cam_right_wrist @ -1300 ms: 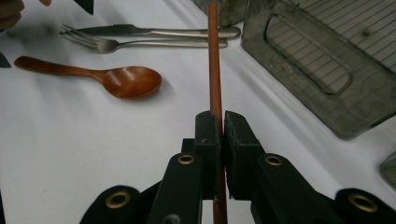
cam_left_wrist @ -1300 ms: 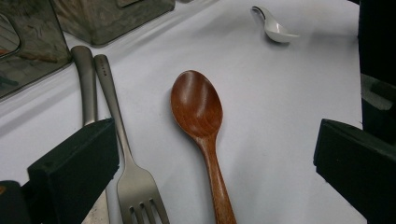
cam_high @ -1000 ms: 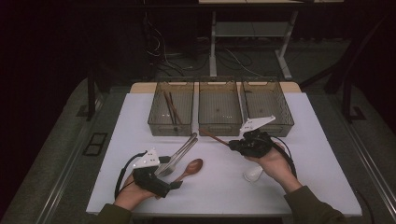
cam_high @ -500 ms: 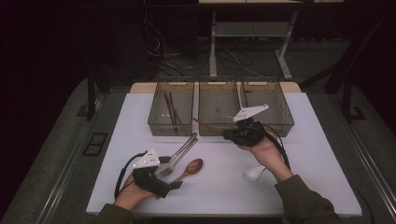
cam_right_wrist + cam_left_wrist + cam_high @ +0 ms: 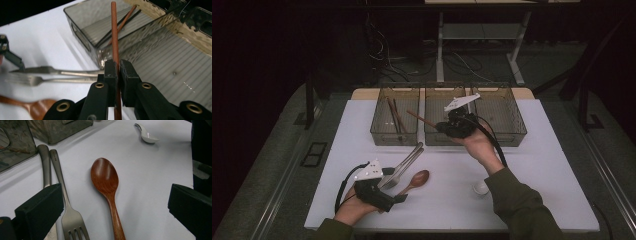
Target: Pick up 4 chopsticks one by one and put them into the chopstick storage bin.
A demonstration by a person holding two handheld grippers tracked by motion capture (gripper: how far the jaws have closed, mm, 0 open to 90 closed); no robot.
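My right gripper [image 5: 443,126] is raised over the front of the middle bin [image 5: 432,137], shut on a thin brown chopstick [image 5: 421,119]. In the right gripper view the chopstick [image 5: 114,37] runs straight up between the closed jaws of the right gripper [image 5: 118,68], pointing at the left bin [image 5: 82,37], which holds two more chopsticks [image 5: 122,23]. My left gripper [image 5: 394,192] rests at the table's front left. In the left gripper view the left gripper [image 5: 115,205] is open, its jaws standing either side of a wooden spoon [image 5: 105,175] without touching it.
Two metal forks [image 5: 404,162] lie just left of the wooden spoon [image 5: 414,181]. A small white ceramic spoon [image 5: 480,188] lies at the front right under the right forearm. A third bin [image 5: 512,135] stands at the back right. The table is white.
My right gripper has risen from near the white spoon and moved back and left, carrying the chopstick over the middle bin. The left gripper has stayed put.
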